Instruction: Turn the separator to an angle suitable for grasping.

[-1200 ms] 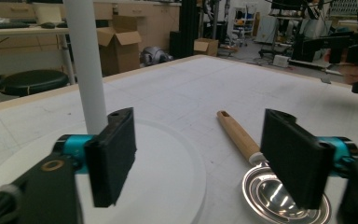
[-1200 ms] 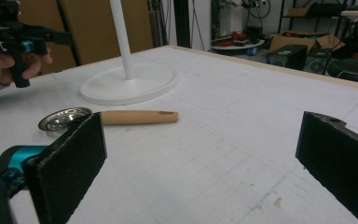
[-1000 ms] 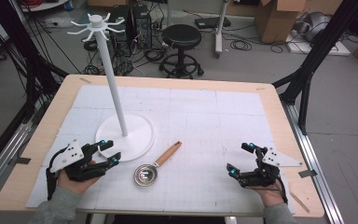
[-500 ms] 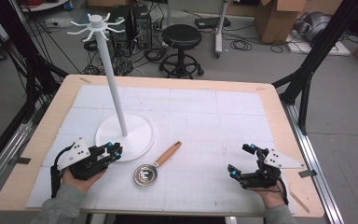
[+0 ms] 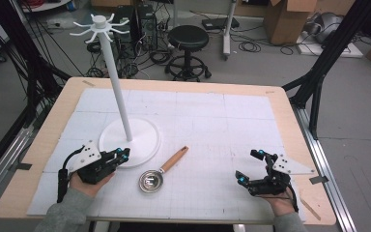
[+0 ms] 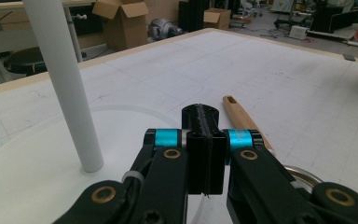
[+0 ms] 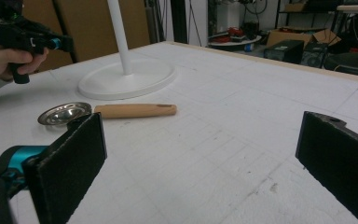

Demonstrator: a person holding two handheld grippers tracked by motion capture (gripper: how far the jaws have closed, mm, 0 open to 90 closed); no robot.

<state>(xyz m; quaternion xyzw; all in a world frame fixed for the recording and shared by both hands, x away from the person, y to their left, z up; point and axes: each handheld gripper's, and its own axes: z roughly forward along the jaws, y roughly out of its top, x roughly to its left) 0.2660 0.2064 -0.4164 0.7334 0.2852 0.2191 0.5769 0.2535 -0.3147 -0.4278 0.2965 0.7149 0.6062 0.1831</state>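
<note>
A small round polished-steel strainer with a straight light-wood handle (image 5: 160,170) lies flat on the white gridded mat, bowl opening up. Its shiny bowl (image 5: 149,181) sits at the near end; the handle (image 5: 175,159) runs toward 1 o'clock, a hanging hole at its far tip. It rests at about 4 o'clock from the white stand's round base (image 5: 147,137), just beside the rim.

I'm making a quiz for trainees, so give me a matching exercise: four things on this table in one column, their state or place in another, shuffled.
Things:
1. left gripper
2. right gripper
3. strainer
4. stand

States or places:
A. upright on a round white base
B. jaws wide apart, nothing between them
C. lying flat, wooden handle pointing away from the person
D. jaws pressed together, holding nothing

Pairs: 1-D, 2-B, 3-C, 4-A
</note>
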